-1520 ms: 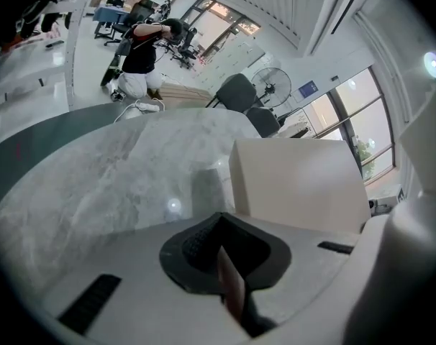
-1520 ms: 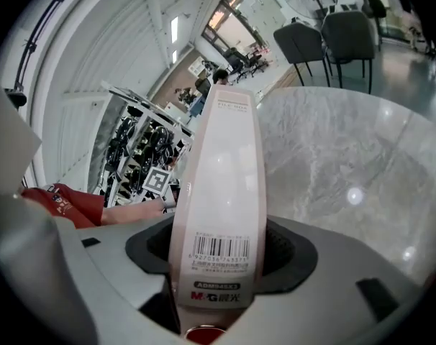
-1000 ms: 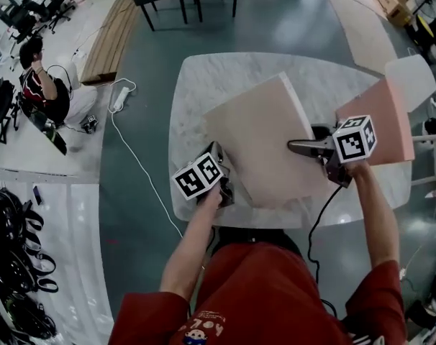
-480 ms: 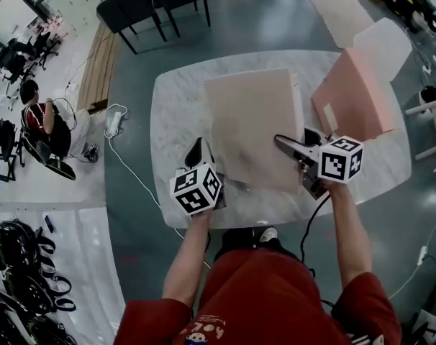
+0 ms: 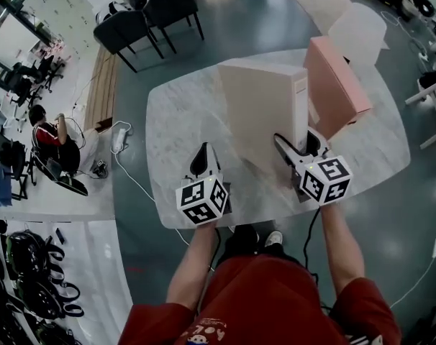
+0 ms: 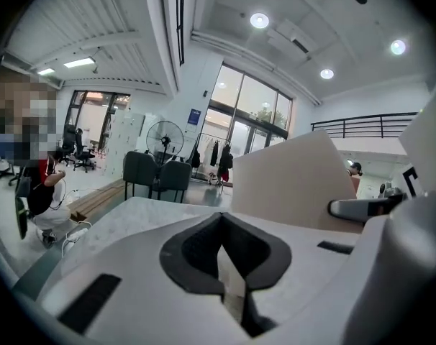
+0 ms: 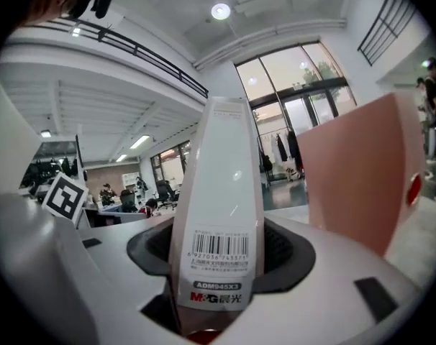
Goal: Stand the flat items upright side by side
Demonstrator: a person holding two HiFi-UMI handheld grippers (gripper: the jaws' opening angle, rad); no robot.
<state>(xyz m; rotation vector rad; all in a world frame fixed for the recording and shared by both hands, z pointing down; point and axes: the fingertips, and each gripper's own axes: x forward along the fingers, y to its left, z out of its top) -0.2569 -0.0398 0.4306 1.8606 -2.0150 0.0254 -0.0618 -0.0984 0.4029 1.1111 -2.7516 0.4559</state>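
Note:
A beige file box point(image 5: 265, 110) stands upright on the marble table point(image 5: 182, 121), its white spine with a barcode label point(image 7: 221, 185) toward me. My right gripper point(image 5: 297, 149) is shut on that spine, and the box fills the gap between the jaws point(image 7: 218, 264). Just to its right a pink file box point(image 5: 333, 85) stands upright too; the right gripper view shows the pink file box point(image 7: 355, 171) close beside the spine. My left gripper point(image 5: 202, 160) hovers left of the beige box point(image 6: 290, 182), apart from it, its pads point(image 6: 203, 246) together on nothing.
A white board point(image 5: 358, 31) lies at the table's far right corner. Black chairs point(image 5: 150, 13) stand beyond the table and a wooden bench point(image 5: 103, 70) to the left. A power strip with cable point(image 5: 119, 136) lies on the floor near a seated person point(image 5: 49, 131).
The beige box has swung from lying flat to standing upright beside the pink one, carried by the right gripper. The left gripper has come away from the box's near edge and risen.

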